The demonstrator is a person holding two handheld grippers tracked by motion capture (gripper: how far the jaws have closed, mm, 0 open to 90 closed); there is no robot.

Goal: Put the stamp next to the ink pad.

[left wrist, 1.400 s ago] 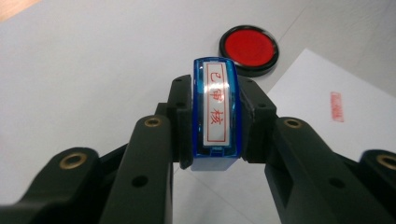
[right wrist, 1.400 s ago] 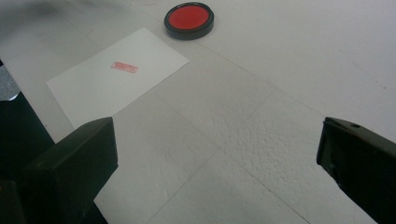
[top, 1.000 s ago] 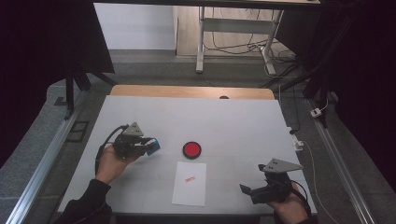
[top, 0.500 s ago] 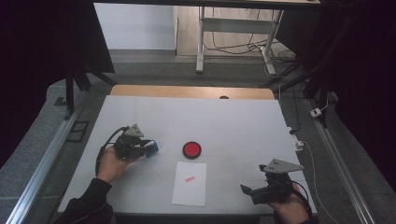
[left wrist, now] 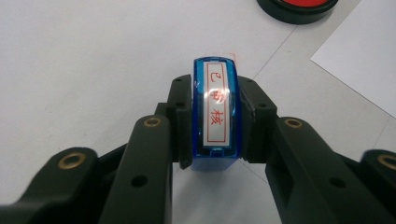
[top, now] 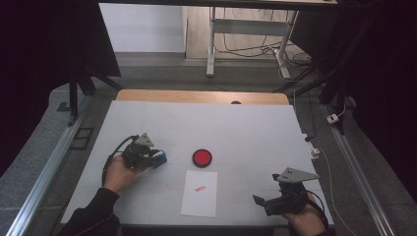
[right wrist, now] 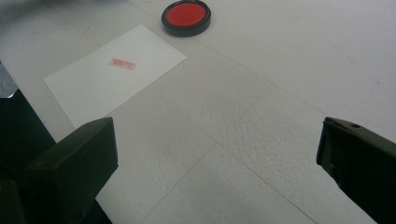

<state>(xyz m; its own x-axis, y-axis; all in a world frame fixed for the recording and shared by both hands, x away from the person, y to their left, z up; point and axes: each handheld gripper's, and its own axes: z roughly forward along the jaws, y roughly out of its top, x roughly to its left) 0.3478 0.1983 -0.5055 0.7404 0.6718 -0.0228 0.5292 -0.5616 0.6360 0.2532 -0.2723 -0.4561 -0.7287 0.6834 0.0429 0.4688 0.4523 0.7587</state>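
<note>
- Little has shifted since the earlier high-view frames: the left gripper [top: 147,157] with its blue stamp [top: 160,159] has drawn slightly toward the person's side of the desk [top: 246,128]; the right gripper [top: 275,202] sits where it was.
- Left gripper: fingers [left wrist: 180,123] pressed against both long sides of the stamp, pinching it. Seen in the left gripper view, the stamp [left wrist: 215,112] stands between them with its white label facing the camera, red characters inside a red frame. White desk surface lies beyond it; whether the stamp's far end touches the desk cannot be told.
- Stamp position, high view: left part of the desk, to the left of the red ink pad [top: 201,158] and apart from it.
- Ink pad: round, black rim, red centre, uncovered, just beyond the top edge of the paper sheet [top: 199,193].
- Paper sheet: white, flat on the desk near its front edge, between the two grippers. One small red stamp mark [top: 199,189] on its upper half; also visible in the right gripper view [right wrist: 122,64].
- Right gripper: near the front right corner of the desk, pointing toward the sheet. Fingers [right wrist: 70,163] spread wide, nothing between them but bare desk.
</note>
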